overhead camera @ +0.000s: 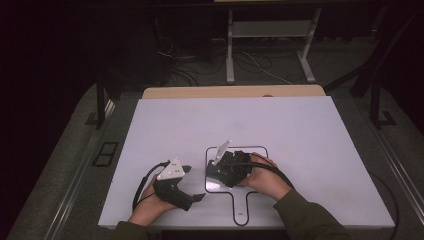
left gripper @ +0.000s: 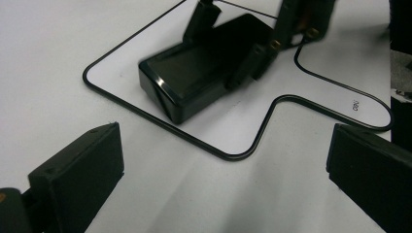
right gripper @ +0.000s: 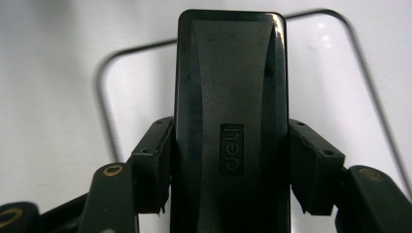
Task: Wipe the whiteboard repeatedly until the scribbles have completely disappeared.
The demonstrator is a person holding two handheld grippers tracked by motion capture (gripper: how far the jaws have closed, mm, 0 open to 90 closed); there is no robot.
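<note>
While right tongs clamp the black box inside the outline on the surface, left tongs sit apart at 8 o'clock.

left gripper jaws wide apart, low over table | right gripper jaws clamped, hand behind

One black rectangular case, glossy, rounded corners, "deli" embossed on the top face. It lies flat on the white worktop, inside the black outline drawn there, gripped along its long sides by the right claw.
</note>
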